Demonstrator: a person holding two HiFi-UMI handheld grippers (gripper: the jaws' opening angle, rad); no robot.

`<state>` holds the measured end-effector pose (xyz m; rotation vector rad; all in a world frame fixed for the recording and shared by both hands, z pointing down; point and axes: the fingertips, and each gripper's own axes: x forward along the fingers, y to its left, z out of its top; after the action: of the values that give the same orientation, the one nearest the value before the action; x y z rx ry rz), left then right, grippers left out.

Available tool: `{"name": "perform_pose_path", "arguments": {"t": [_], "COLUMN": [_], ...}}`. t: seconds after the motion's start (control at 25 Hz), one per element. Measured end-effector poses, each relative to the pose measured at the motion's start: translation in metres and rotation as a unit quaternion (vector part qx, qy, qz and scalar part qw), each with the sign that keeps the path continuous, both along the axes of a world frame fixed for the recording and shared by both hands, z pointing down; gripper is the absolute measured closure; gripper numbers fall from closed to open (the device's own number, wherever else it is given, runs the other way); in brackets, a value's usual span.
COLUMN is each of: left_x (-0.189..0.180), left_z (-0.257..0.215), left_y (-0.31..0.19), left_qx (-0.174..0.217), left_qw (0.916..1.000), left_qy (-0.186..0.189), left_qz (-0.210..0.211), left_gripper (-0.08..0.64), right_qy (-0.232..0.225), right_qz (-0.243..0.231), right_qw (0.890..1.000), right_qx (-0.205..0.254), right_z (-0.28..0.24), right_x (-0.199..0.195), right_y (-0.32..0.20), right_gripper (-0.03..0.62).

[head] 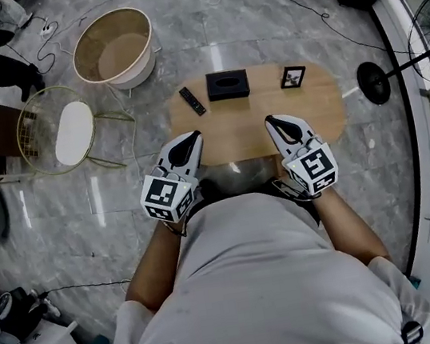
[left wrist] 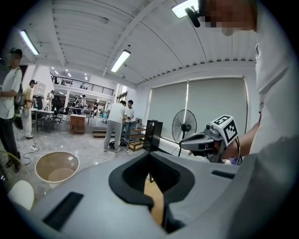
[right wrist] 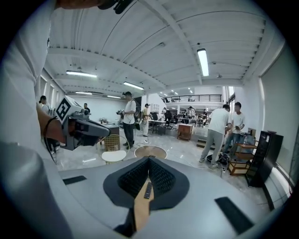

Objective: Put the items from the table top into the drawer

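An oval wooden table [head: 326, 109] stands in front of me in the head view. A black remote [head: 192, 101], a black tissue box [head: 227, 85] and a small picture frame [head: 292, 76] lie along its far side. My left gripper [head: 191, 140] hovers over the table's near left edge, my right gripper [head: 274, 121] over the near right edge. Both are shut with nothing between the jaws. In the left gripper view the jaws [left wrist: 150, 154] meet at the tips. Through the slit under the right gripper [right wrist: 149, 158] I see the remote [right wrist: 147, 190]. I cannot make out a drawer.
A round beige tub [head: 114, 47] and a wire chair with a white seat [head: 73, 133] stand on the marble floor to the left. A standing fan [head: 382, 80] is at the right. Several people stand far off [right wrist: 217, 128]. My torso fills the lower head view.
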<state>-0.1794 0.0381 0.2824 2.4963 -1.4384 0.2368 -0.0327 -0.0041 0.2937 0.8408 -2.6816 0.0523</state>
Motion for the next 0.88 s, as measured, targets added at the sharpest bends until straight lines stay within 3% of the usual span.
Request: {"name": "perform_pose_path", "arguments": {"t": [0.44, 0.68, 0.88], "left_x": [-0.097, -0.123, -0.139], "left_z": [-0.006, 0.0, 0.004], "left_y": [0.032, 0.038, 0.035], "left_qx": [0.015, 0.007, 0.002], "left_qw": [0.9999, 0.9993, 0.9989], "left_qy": [0.007, 0.033, 0.033], "left_qz": [-0.001, -0.017, -0.033], "left_gripper": [0.551, 0.551, 0.551], "right_qy": [-0.002, 0.009, 0.013], "right_qz": [-0.021, -0.041, -0.055], "right_qw": [1.0, 0.999, 0.998], "right_qx": [-0.001, -0.01, -0.02], "right_z": [0.0, 0.009, 0.017], "right_x": [-0.126, -0.154, -0.172], "right_y": [0.034, 0.045, 0.04], "right_gripper": [0.566, 0.566, 0.565]}}
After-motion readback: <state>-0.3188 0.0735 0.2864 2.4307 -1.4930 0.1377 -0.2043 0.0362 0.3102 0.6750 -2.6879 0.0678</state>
